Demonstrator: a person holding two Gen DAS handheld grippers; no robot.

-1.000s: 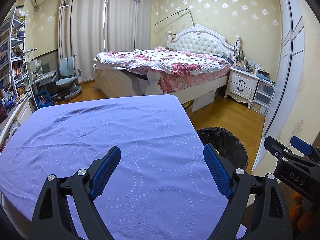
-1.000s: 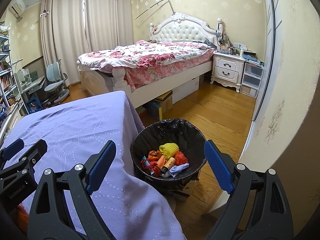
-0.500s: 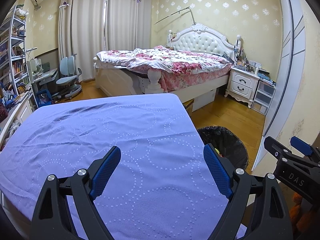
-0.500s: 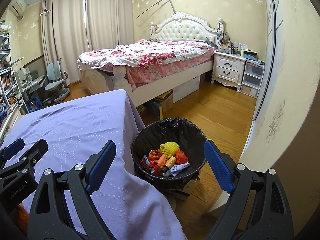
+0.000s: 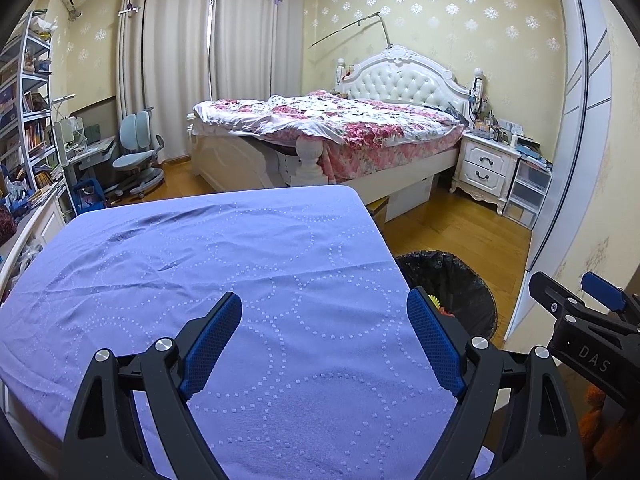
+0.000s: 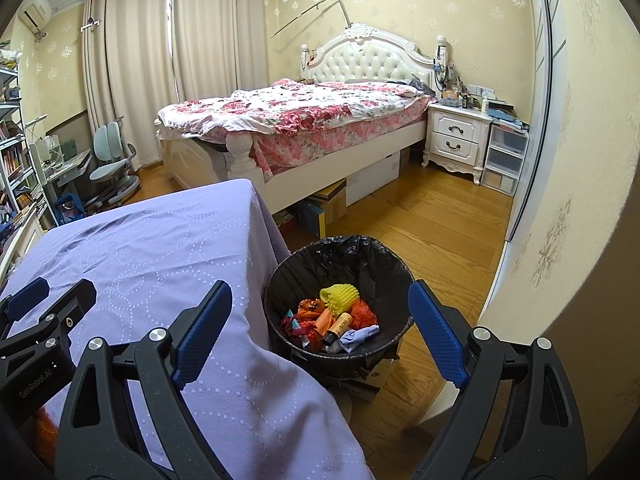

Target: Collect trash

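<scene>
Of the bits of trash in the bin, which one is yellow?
The bumpy yellow ball, lying on top of the pile at the back of the bin. The pieces around it are orange, red or pale blue.

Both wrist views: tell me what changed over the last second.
Nothing visibly changed. The left gripper and right gripper hang open and empty over the purple cloth, and the trash bin holds the same items.

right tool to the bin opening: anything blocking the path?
Nothing visible does. The right tool is open and empty, and the black-lined bin sits on the floor straight ahead, mouth uncovered, trash inside. The purple-clothed table edge lies beside the bin, not over it.
</scene>
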